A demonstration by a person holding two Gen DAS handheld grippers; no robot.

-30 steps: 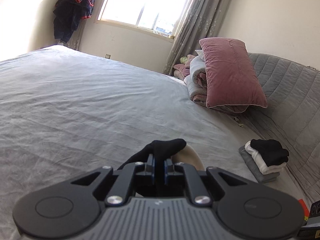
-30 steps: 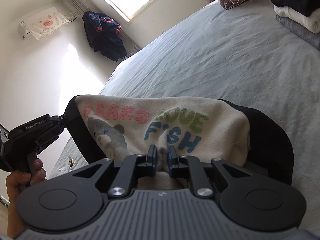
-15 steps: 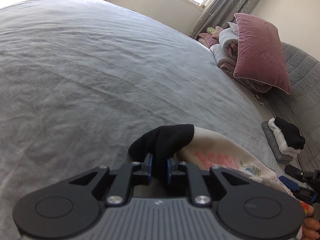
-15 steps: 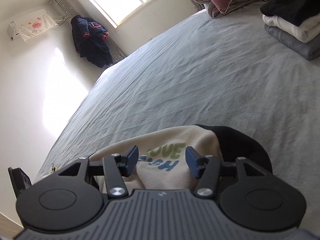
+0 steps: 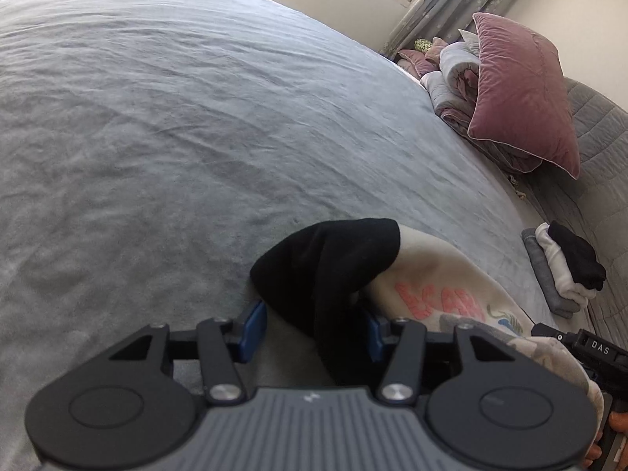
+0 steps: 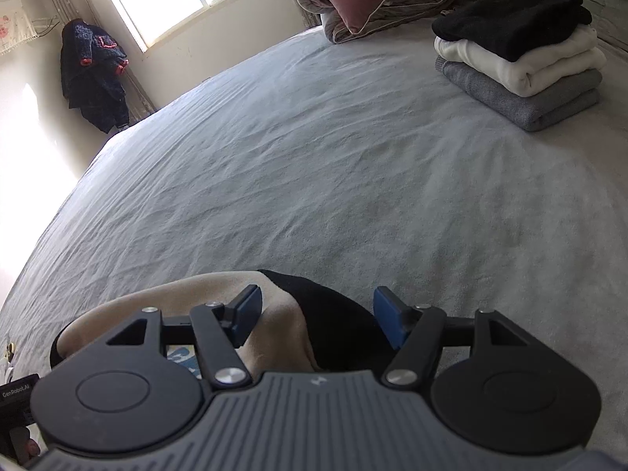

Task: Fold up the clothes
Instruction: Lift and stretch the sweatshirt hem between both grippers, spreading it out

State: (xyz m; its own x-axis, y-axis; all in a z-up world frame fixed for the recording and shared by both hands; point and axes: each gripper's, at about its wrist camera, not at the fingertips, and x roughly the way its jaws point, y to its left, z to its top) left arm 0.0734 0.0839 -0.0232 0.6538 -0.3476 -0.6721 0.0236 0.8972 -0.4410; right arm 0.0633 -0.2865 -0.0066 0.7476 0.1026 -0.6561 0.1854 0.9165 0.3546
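Sweatshirt (image 5: 424, 286), cream with black sleeves, lay folded on the grey bed (image 5: 176, 125) at lower centre, long axis running left-right; left gripper (image 5: 312, 329) and right gripper (image 6: 316, 316) both spread wide over it.

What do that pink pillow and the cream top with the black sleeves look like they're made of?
The pink pillow looks like velvet or velour: a soft sheen with light and dark patches, and pale piping on the edge. The cream top with black sleeve looks like thick matte knit, probably cotton fleece: it slumps in soft rounded folds and carries a printed graphic. Neither can be confirmed from the pictures alone.
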